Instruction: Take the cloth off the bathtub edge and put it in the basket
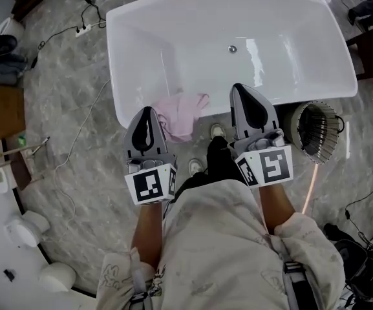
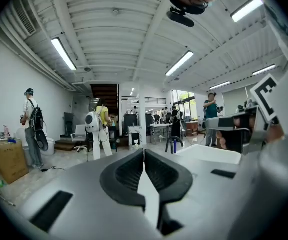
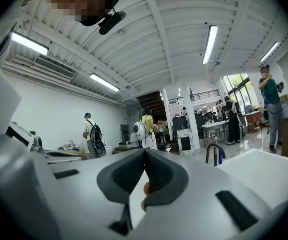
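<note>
**Head view.** I count one cloth [image 1: 182,115], one bathtub [image 1: 141,50], one basket [image 1: 318,132] and two grippers. The cloth is pale pink, crumpled and soft-folded. It is draped over the near rim of the bathtub. Its long axis crosses the rim and hangs down the outer wall toward me, and one corner points right along the rim. The left gripper [image 1: 149,110] is just left of the cloth, and its tip overlaps the cloth's edge in this view. The right gripper [image 1: 238,90] is to the cloth's right, over the rim. The basket is round and made of wire, and it stands on the floor beside the tub's right corner.

**Left gripper view.** The left gripper [image 2: 144,151] has its jaws pressed together, with nothing between them.

**Right gripper view.** The right gripper [image 3: 144,151] has its jaws meeting at the tip, with no cloth between them. A black tap [image 3: 213,153] stands beyond them.
</note>
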`<action>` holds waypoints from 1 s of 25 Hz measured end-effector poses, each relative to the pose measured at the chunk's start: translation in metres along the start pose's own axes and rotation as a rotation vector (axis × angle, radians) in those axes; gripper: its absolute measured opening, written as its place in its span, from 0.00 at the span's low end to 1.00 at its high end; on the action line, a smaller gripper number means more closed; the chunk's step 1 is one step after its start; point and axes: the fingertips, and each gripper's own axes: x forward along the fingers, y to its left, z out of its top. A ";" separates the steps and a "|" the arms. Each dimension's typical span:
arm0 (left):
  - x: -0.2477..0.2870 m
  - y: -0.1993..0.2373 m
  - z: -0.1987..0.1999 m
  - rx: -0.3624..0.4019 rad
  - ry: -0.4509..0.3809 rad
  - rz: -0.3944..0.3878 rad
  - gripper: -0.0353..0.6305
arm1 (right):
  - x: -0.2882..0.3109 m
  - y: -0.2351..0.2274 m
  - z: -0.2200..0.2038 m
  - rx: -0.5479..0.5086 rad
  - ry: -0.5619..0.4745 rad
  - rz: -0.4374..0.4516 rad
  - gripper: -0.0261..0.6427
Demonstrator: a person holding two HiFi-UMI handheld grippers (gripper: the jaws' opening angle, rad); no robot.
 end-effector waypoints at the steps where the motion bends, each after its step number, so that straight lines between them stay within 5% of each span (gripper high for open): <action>1: 0.007 0.001 -0.006 -0.003 0.015 0.009 0.07 | 0.009 -0.004 -0.005 0.006 0.009 0.013 0.02; 16: 0.053 0.005 -0.139 0.067 0.326 0.041 0.07 | 0.082 -0.020 -0.090 0.072 0.168 0.135 0.02; 25: 0.064 -0.006 -0.225 0.180 0.555 -0.042 0.07 | 0.090 -0.039 -0.127 0.091 0.239 0.136 0.02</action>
